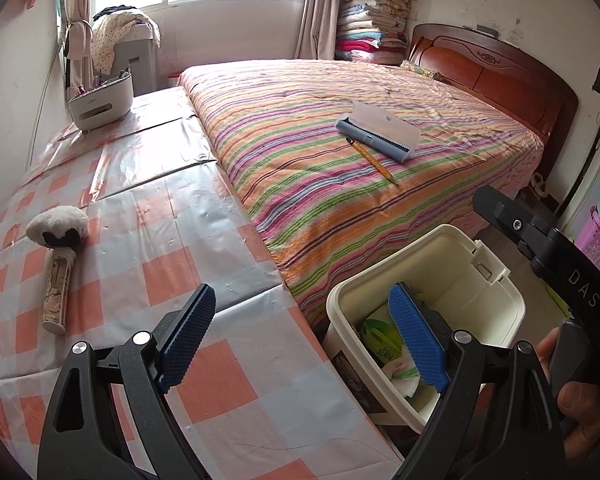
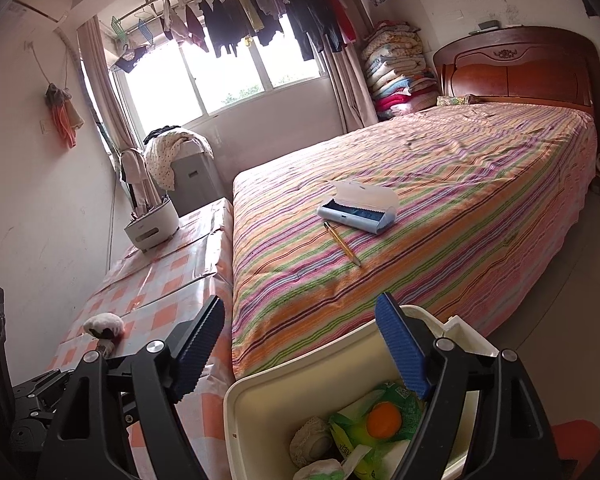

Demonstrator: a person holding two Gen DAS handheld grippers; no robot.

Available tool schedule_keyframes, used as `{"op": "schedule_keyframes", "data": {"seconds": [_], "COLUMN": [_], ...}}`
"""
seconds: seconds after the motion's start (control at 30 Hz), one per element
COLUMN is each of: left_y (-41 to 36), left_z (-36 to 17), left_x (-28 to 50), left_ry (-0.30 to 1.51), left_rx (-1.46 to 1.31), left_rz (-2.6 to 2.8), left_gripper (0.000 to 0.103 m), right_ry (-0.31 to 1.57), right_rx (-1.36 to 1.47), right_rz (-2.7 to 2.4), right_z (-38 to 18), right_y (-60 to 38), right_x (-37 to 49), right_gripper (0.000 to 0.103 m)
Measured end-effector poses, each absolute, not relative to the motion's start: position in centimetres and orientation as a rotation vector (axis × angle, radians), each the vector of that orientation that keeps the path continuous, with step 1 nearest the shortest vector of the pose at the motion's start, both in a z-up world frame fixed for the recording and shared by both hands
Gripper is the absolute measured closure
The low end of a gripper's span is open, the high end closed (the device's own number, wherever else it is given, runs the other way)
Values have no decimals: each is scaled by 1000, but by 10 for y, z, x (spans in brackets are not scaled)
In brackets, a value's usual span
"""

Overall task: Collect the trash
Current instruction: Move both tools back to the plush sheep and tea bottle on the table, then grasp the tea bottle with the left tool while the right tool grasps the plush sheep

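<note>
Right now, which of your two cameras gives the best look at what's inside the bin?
The right wrist view. It looks down into the bin, showing green wrappers and an orange ball. The left wrist view sees the bin from the side, with one blue pad hiding most contents.

Both wrist views sit close above the cream plastic bin (image 1: 440,280) (image 2: 260,400) at the foot corner of the striped bed (image 1: 340,152) (image 2: 420,200), facing its wooden headboard and window. The left view stands left of the bin, the right nearly over it; both share bed and checked tabletop (image 1: 140,240) (image 2: 160,280).

White letters "DAS" on the black right tongs' (image 1: 496,210) arm; green packet's (image 1: 384,344) print unreadable.
</note>
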State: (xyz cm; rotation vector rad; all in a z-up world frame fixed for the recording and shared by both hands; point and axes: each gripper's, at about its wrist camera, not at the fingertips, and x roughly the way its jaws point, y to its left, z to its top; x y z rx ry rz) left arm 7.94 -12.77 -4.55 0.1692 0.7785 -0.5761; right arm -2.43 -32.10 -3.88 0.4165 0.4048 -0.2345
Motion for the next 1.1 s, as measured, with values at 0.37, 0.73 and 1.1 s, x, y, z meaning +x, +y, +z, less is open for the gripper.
{"op": "schedule_keyframes", "data": {"seconds": [0.37, 0.73, 1.1], "left_y": [-61, 7, 58], "left_z": [-41, -47, -62], "left_x": [111, 150, 201], "left_ry": [786, 815, 878], "left_rx": [92, 29, -27], "left_rz": [-460, -313, -219], "left_gripper": [16, 16, 16], "right_ry": [450, 505, 579], "right_rx": [380, 369, 361], "right_rz": [-152, -81, 2], "right_z": [-43, -53, -63], "right_y": [-275, -234, -205], "right_x": [5, 36, 83], "right_gripper": [27, 27, 27]}}
